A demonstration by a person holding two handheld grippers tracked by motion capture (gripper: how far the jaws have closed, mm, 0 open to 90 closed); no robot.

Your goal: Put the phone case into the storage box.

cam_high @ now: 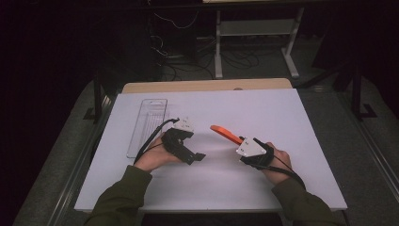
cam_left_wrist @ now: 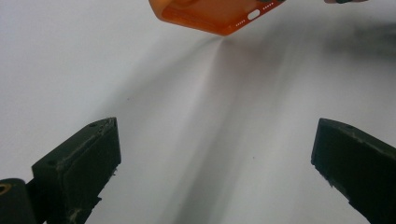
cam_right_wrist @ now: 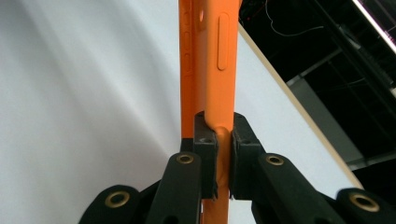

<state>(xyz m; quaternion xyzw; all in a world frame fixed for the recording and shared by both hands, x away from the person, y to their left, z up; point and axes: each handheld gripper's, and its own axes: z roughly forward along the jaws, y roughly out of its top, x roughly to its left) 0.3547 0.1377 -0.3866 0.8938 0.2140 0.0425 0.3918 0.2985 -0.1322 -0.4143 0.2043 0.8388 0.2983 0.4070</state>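
- Seen from above: white desk (cam_high: pixel 282 117), two hand-held tools, forearms entering from the bottom edge.
- Right tool (cam_high: pixel 242 142) clamped on one end of an orange phone case (cam_high: pixel 225 133), raised off the desk and pointing up-left toward the middle.
- In the right gripper view: case (cam_right_wrist: pixel 210 70) on edge between the pads, pinched thin at the grip, soft wall visibly buckled there.
- Left tool (cam_high: pixel 200 155) standing wide, nothing between the pads, resting low near the desk, just left of the case and apart from it.
- In the left gripper view: case end (cam_left_wrist: pixel 215 16) ahead and above, port cut-outs showing.
- Clear tray (cam_high: pixel 148 127) lying on the desk to the far left, untouched.
- Likely risks: soft wall slipping or folding out of the narrow end-grip; case twisting or sagging when the left tool closes on the free end; pads shutting on air if the approach comes in too low.
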